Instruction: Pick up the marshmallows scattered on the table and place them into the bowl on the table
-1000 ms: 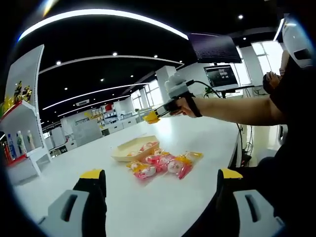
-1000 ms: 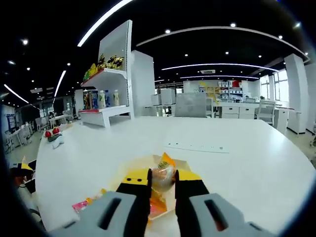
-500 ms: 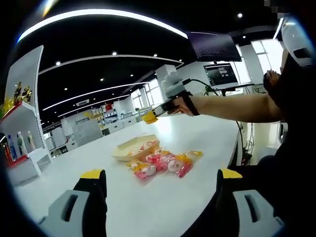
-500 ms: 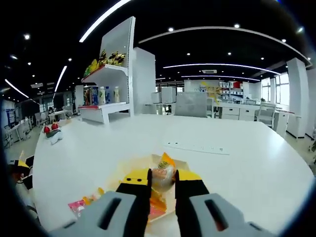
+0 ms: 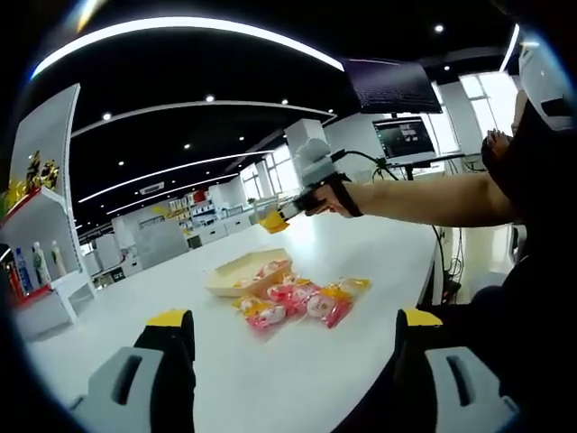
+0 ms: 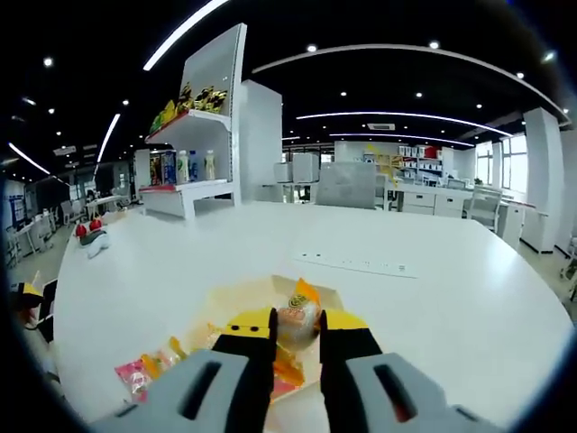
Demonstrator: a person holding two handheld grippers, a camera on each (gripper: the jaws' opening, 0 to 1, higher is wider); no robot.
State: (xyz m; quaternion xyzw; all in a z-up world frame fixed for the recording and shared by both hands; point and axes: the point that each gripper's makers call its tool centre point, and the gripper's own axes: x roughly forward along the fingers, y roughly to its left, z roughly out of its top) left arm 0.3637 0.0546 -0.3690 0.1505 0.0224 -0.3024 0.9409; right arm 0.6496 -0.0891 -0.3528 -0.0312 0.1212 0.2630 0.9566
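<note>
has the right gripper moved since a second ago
Yes. In the left gripper view the right gripper has dipped slightly toward the bowl, with a marshmallow in it.

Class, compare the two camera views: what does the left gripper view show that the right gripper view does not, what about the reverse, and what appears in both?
Left gripper view alone: its open left gripper, a person's forearm and a monitor.

Right gripper view alone: a close look at the wrapped marshmallow clamped in the right gripper.

Both: the white table, the bowl, scattered marshmallows and the shelf unit.
</note>
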